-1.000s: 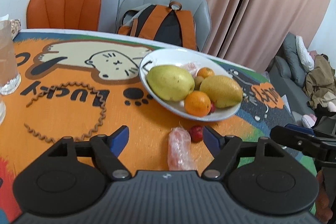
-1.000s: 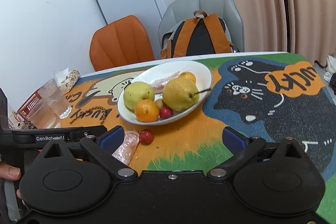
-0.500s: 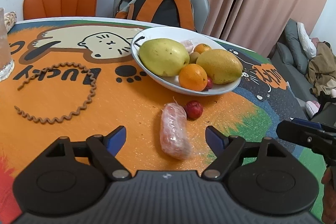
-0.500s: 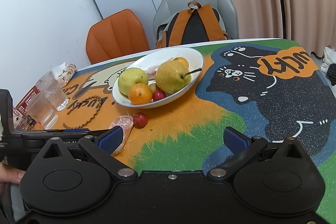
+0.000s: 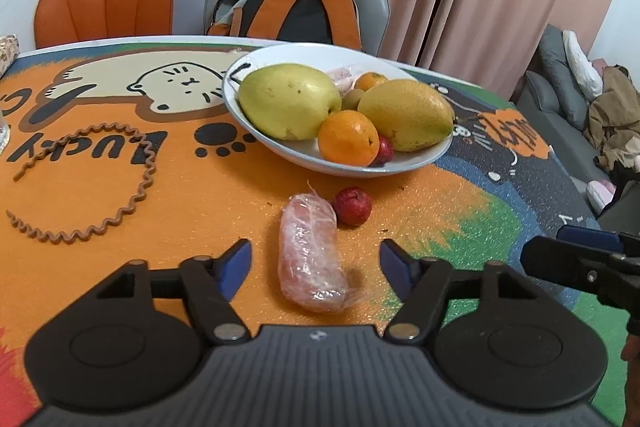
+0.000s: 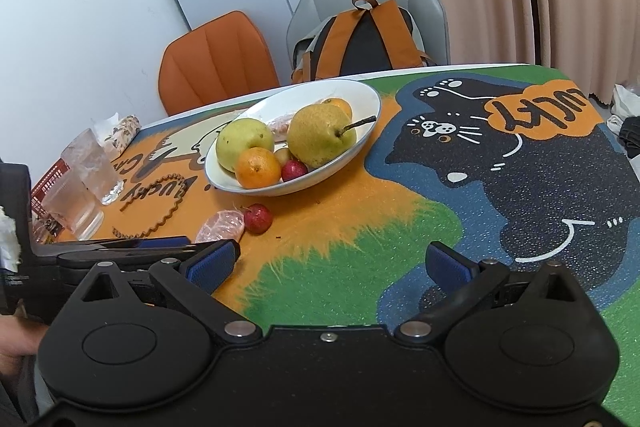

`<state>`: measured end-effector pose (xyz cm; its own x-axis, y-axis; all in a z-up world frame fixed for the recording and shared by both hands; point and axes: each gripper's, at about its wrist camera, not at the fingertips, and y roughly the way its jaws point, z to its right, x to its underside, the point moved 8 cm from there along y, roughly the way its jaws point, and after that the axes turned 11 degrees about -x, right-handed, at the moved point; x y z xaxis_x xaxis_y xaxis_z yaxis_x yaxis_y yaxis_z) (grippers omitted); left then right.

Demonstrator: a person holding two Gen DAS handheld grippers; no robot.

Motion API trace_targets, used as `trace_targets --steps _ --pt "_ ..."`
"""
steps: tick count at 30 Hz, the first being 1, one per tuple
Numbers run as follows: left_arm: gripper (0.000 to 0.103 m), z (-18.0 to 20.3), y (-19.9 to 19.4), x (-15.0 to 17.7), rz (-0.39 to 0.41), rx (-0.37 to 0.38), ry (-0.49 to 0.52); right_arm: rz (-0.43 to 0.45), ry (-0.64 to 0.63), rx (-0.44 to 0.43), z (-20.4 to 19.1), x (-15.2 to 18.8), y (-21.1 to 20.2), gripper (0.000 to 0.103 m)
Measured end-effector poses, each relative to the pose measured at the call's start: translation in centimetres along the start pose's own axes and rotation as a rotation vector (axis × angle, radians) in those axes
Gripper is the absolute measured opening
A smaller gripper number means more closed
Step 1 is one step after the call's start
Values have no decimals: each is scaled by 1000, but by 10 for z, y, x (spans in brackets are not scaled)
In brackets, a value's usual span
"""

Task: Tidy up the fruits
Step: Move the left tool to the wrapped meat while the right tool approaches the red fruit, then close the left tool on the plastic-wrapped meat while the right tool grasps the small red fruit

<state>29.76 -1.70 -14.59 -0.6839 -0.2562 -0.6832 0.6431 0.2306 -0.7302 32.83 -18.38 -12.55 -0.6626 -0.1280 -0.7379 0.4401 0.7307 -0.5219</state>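
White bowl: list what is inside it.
The white bowl holds two pears, two oranges, a small red fruit, a kiwi-like fruit and a wrapped piece. Anything beneath them is hidden.

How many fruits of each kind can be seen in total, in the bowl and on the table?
Pears: 2
Oranges: 2
Small red fruits: 2, one in the bowl, one on the table
Plastic-wrapped pink pieces: 2, one in the bowl, one on the table
Small greenish-brown fruit: 1
Total: 9
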Motion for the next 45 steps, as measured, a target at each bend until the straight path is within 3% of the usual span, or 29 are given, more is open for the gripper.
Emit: trace_targets --steps 5,6,16,39,45 --pt "32 -2 5 1 2 -18 7 -3 0 0 0 -1 3 103" --pt "31 -3 4 1 2 -13 3 -4 1 -1 0 -1 4 103" --pt "27 -17 -4 0 20 12 -31 -18 -14 -18 -10 -1 16 103" --pt "20 -77 -22 -6 56 -18 -126 -37 -77 -58 -44 -12 59 100" --pt "20 -91 -27 -7 68 -23 -147 -59 -96 -66 -53 -13 76 82"
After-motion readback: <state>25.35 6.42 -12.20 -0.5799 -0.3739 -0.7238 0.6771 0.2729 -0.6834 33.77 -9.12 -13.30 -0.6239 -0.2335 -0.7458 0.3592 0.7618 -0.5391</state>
